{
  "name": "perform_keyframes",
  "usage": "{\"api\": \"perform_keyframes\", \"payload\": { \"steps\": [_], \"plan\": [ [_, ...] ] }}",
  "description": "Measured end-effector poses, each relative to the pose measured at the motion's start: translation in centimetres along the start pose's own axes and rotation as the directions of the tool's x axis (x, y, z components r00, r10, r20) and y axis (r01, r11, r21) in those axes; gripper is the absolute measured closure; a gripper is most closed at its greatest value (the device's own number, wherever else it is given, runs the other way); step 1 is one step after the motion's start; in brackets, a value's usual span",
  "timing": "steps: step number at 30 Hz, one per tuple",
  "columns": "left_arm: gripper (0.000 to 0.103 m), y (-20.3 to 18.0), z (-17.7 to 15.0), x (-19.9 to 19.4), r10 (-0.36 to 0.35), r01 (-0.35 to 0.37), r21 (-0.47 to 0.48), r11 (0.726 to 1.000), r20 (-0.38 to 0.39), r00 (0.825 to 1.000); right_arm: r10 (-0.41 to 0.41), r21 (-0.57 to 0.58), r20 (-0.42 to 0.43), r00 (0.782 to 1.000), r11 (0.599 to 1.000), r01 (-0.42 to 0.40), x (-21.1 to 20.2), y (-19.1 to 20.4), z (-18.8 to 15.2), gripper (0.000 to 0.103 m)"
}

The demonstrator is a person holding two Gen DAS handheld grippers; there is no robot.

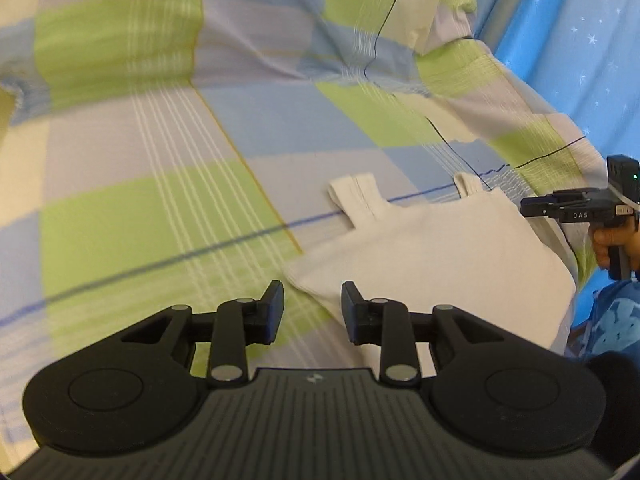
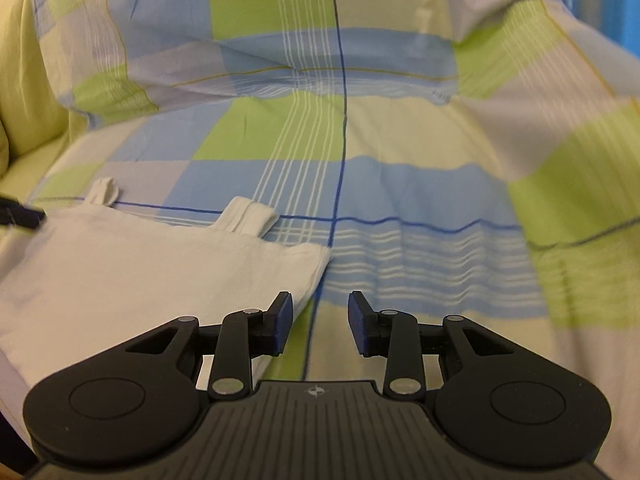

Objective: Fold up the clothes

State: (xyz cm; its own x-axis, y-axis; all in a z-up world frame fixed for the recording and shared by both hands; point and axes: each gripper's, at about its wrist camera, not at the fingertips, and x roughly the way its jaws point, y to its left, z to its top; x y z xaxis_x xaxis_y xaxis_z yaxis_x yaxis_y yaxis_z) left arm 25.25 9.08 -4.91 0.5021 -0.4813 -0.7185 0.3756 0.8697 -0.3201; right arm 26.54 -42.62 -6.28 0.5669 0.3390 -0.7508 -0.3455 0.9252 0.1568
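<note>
Left gripper [image 1: 312, 310]: jaws apart and empty, hovering just over the near left corner of the white tank top [image 1: 432, 256]; right fingertip [image 1: 350, 308] above the cloth edge, left one above bare bedsheet [image 1: 120, 208].
Risk at left corner: could pinch sheet along with the hem, since the corner lies flat against the checked fabric; a shallow bite likely to catch only 1 layer and let the lower one slide.
Risk of skew: with the 2 grippers at opposite sides, uneven lifting likely to drag the garment sideways and wrinkle it instead of folding it cleanly.
Right gripper [image 2: 320, 322]: jaws apart, nothing held; left fingertip [image 2: 284, 316] just over the garment's side edge, right one over bare sheet. Seen also from the left wrist at far right, gripped by a hand [image 1: 612, 240].
Risk at right edge: closing here may miss the cloth, as the edge sits beside rather than between the jaws.
Garment position: white tank top [image 2: 140, 272] spread flat on the bed, between the 2 grippers, hem toward the cameras.
Garment look: pale ribbed knit, thin and limp; 2 shoulder straps [image 2: 248, 216] pointing away, both curled over on themselves; body mostly smooth, not yet folded.
</note>
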Motion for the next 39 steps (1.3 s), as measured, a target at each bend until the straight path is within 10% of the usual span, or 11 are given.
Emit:
{"api": "perform_keyframes", "payload": {
  "steps": [8,13,17,33,39],
  "plan": [
    [0.079,-0.6,-0.3,1.0,0.047,-0.047,-0.006,0.999,0.066,0.997,0.071,0.116,0.071,0.995,0.990,-0.079,1.8,-1.5,-0.2,0.068],
    [0.099,-0.3,-0.6,1.0,0.078,-0.078,-0.013,0.997,0.084,0.993,0.107,0.190,0.119,0.987,0.973,-0.128,2.7,-2.3,-0.3,0.069],
    [0.103,-0.9,-0.7,0.8,0.093,-0.095,0.021,0.995,0.096,0.991,0.095,0.196,0.101,0.990,0.974,-0.114,2.9,-2.2,-0.2,0.100],
    [0.103,0.1,1.2,-2.3,0.115,-0.111,-0.031,0.993,0.283,0.952,0.028,0.177,0.322,0.946,0.980,-0.089,-0.2,-2.1,2.2,0.101],
    [0.103,1.4,0.8,-0.1,0.137,-0.128,-0.056,0.990,0.200,0.970,-0.007,0.194,0.232,0.973,0.980,-0.039,2.4,-2.8,1.7,0.101]
  ]
}}
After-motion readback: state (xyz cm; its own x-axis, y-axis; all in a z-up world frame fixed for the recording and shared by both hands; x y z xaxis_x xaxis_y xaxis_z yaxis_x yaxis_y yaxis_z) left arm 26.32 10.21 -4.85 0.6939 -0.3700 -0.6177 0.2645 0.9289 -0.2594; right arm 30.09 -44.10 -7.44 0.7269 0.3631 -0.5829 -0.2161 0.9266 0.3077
